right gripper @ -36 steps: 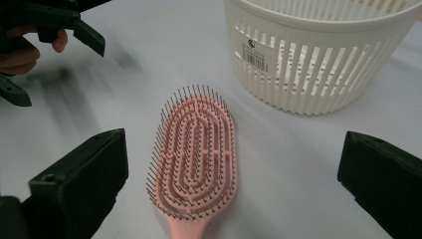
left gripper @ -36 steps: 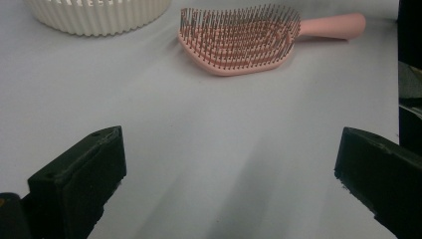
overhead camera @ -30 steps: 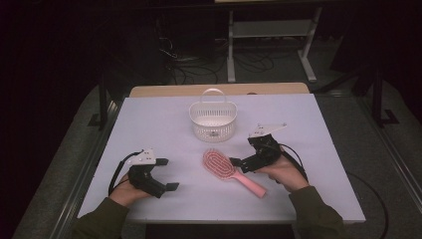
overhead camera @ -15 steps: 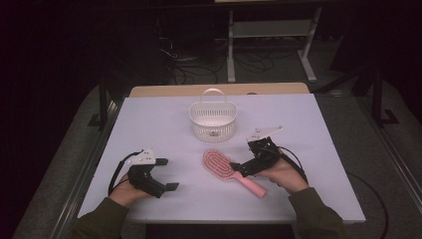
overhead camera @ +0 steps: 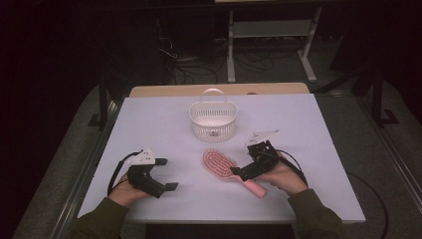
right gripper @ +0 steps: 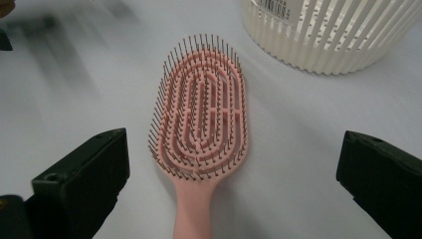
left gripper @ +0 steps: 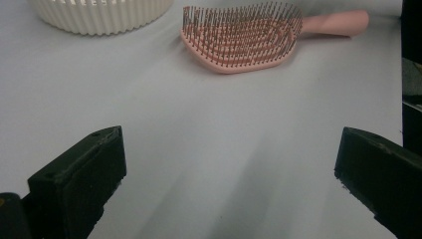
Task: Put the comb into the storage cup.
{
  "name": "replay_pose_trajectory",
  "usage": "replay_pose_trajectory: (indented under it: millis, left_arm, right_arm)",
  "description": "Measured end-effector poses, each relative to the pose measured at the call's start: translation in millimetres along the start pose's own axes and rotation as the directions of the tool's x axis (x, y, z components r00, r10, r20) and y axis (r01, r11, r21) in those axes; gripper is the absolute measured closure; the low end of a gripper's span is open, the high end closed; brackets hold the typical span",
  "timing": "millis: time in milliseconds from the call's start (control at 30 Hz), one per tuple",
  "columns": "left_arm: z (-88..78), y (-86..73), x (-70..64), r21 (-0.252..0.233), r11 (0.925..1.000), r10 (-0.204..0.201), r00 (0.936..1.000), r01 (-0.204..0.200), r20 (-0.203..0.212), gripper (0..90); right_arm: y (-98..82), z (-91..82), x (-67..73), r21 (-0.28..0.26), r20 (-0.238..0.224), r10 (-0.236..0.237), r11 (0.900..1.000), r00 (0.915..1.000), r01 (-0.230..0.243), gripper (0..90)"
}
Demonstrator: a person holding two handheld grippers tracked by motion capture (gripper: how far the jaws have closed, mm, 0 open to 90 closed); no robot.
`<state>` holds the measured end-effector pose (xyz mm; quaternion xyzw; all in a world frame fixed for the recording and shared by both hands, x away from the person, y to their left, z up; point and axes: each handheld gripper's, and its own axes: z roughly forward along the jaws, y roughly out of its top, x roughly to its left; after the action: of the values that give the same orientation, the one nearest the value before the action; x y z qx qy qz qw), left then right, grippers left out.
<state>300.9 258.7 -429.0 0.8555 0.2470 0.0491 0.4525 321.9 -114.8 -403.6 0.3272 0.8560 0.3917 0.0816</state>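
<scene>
Pink hairbrush [overhead camera: 221, 166] lying bristles up on the white table [overhead camera: 149, 119], just nearer the person's edge than the white basket [overhead camera: 212, 119], handle pointing toward the near right corner. Right gripper [overhead camera: 238, 173] now lowered over the handle, having slid in from beside the brush over the last second; jaws spread wide, one on each side of the handle in the right gripper view, not yet touching the hairbrush [right gripper: 201, 124]. Nothing held. Left gripper [overhead camera: 167, 174] parked near the near left corner exactly as a second ago, jaws also wide apart and empty, looking across bare table toward the brush [left gripper: 244, 37] and the basket's ribbed wall [left gripper: 99, 12]. Brush itself not shifted. Reads as the reach nearly finished and the grasp about to come: likely a squeeze on the handle, then a lift toward the basket just beyond. Handle narrow and smooth, so probably worth centring the jaws well before shutting
</scene>
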Motion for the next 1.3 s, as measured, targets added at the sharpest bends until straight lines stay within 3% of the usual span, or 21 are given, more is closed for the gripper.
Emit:
replay_pose_trajectory:
  millis: [833, 1300]
  left_arm:
    - [0.8, -0.3, -0.3, 0.005, 1.0000, 0.002, 1.0000, -0.002, 0.002, 0.0]
    - [1.2, -0.3, -0.7, 0.007, 1.0000, 0.003, 1.0000, -0.003, 0.005, 0.0]
  right_arm:
    - [-6.8, 13.5, 9.3, 0.108, -0.003, -0.044, 0.993, 0.9990, 0.044, 0.2]
    - [-7.5, 15.3, 10.5, 0.149, -0.010, -0.055, 0.987, 0.9984, 0.056, 11.1]
